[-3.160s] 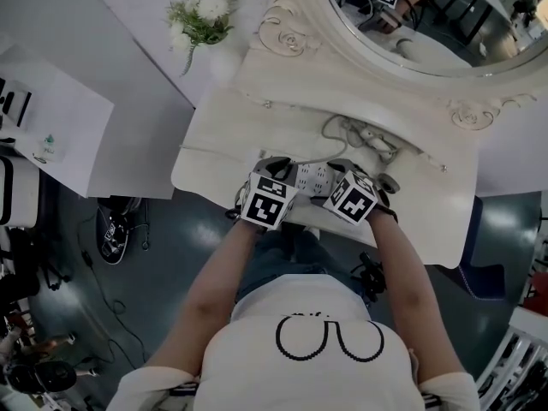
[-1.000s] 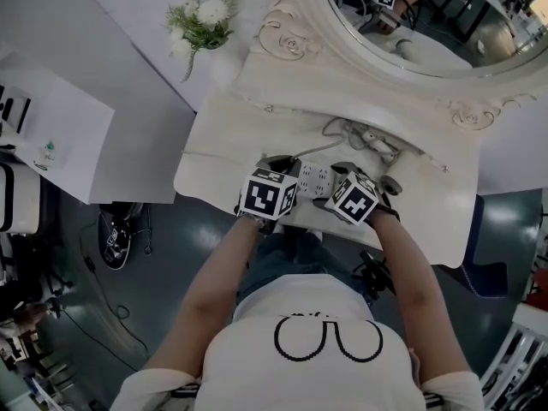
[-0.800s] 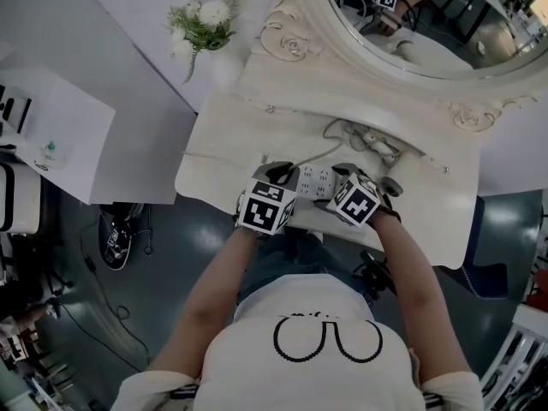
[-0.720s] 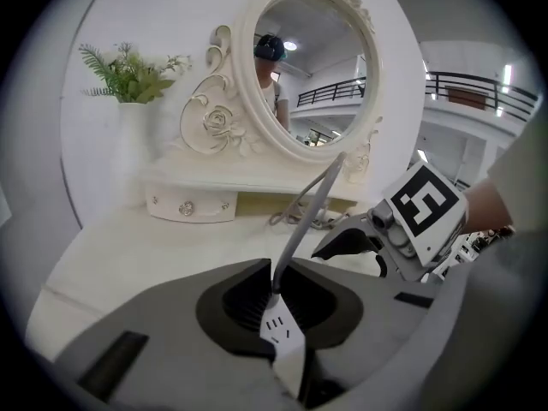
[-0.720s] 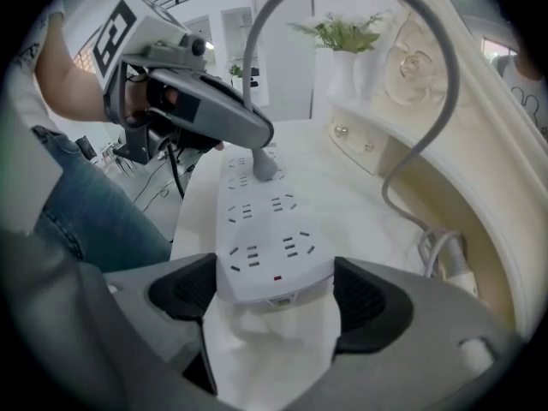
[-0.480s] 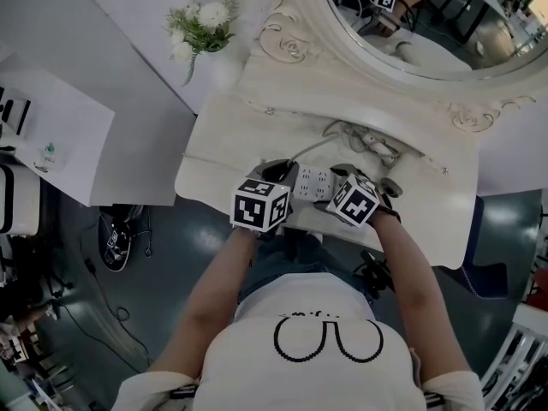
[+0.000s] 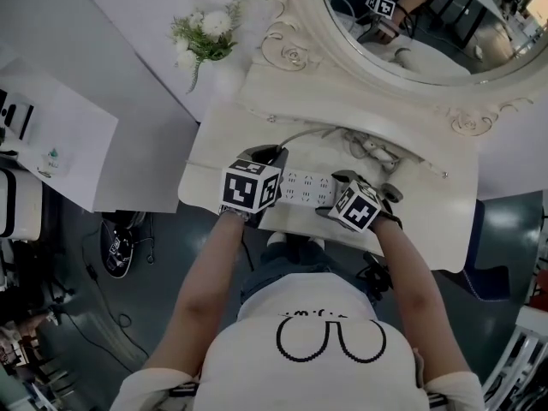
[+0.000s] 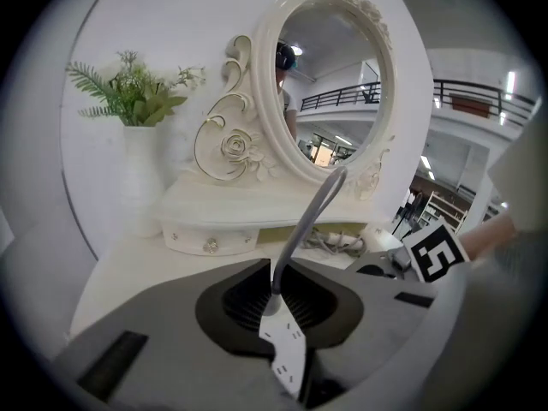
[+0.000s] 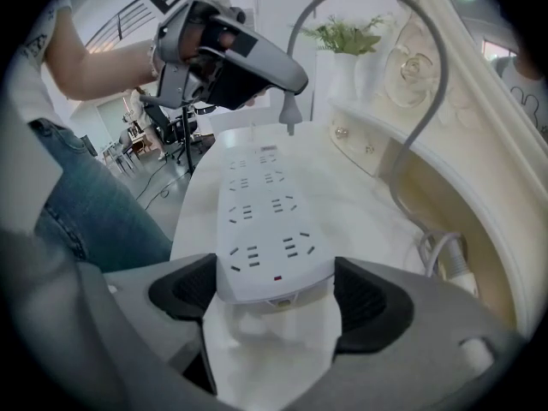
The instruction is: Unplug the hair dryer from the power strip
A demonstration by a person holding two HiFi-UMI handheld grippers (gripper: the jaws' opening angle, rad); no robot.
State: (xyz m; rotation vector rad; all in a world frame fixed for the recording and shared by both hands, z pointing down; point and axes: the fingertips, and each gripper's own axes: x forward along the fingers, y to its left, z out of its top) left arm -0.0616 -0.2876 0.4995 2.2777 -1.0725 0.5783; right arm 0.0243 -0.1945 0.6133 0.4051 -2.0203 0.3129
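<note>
The white power strip [image 9: 265, 217] lies lengthwise on the dressing table [image 7: 224, 139]. My right gripper [image 9: 276, 302] is shut on its near end, one pad against each side. The left gripper [image 9: 289, 101] hovers above the far end of the strip and is shut on the hair dryer's plug [image 9: 291, 120], whose prongs hang free of the sockets. The grey cord [image 9: 419, 75] arcs from the plug toward the mirror base. In the left gripper view the cord [image 8: 304, 221] rises out of the shut left gripper [image 8: 278, 296]. From above, the left gripper [image 7: 270, 157] is left of the strip [image 7: 301, 187] and the right gripper [image 7: 330, 204] is on its right end.
A bundle of white cable [image 7: 372, 148] lies behind the strip under the mirror shelf. An oval mirror [image 7: 411, 24] on an ornate base stands at the back, with a white vase of flowers [image 7: 205, 32] to its left. The table's front edge is by the person's legs.
The left gripper has moved left and up with the plug, which is now out of the strip. More of the strip shows. The right gripper has stayed in place.
</note>
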